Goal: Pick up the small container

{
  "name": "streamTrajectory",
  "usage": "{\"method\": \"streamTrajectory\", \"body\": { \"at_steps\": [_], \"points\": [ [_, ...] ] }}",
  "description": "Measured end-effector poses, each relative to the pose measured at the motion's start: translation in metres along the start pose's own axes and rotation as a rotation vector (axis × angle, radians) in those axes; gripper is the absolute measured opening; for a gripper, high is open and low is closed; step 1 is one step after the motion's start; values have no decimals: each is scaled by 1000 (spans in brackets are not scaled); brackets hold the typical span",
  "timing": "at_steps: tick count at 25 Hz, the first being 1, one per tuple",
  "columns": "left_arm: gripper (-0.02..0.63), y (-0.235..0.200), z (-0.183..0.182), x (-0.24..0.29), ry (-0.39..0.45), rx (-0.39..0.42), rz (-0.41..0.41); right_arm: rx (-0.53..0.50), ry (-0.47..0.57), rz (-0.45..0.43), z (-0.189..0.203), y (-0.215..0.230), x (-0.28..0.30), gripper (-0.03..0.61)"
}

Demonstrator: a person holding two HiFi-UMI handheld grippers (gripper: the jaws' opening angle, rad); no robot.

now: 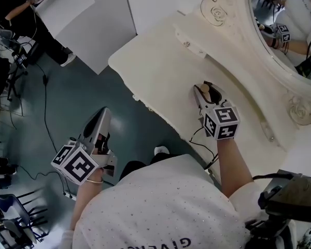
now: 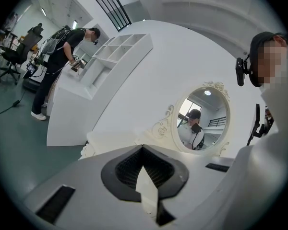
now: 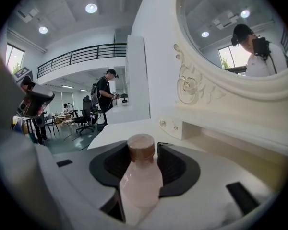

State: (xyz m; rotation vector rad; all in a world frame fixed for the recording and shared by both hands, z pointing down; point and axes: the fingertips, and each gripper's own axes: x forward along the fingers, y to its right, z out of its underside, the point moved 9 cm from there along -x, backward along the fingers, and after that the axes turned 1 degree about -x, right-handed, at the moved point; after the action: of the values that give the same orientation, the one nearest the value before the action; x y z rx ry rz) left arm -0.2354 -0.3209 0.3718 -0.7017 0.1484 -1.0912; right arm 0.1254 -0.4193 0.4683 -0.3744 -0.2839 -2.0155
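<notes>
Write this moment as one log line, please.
right gripper: shut on small bottle, over table | left gripper: shut, empty, over floor

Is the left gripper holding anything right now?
No, the left gripper has its jaws closed together with nothing between them.

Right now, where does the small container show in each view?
Head view: small container right of centre, between the fingers of the right gripper, over the dresser top.
Left gripper view: not in it.
Right gripper view: small container at bottom centre, between the fingers, brown cap pointing away.
Shared landmark: the ornate oval mirror.
</notes>
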Motion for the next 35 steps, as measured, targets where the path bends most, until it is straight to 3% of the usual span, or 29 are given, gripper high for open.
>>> {"method": "streamTrajectory", "body": {
  "at_steps": [15, 23, 31, 35],
  "points": [
    [0, -1, 4, 1, -10, 0, -17, -22, 16, 9, 0, 2, 6, 167],
    [0, -11, 0, -6, 31, -18, -56, -29, 21, 10, -3, 5, 11, 166],
    [0, -11, 5, -3, 33, -22, -48, -84, -82, -9, -9, 3, 14, 137],
    [2, -11, 2, -6, 43, -20, -55, -83, -82, -4, -11, 3, 17, 134]
  ]
}}
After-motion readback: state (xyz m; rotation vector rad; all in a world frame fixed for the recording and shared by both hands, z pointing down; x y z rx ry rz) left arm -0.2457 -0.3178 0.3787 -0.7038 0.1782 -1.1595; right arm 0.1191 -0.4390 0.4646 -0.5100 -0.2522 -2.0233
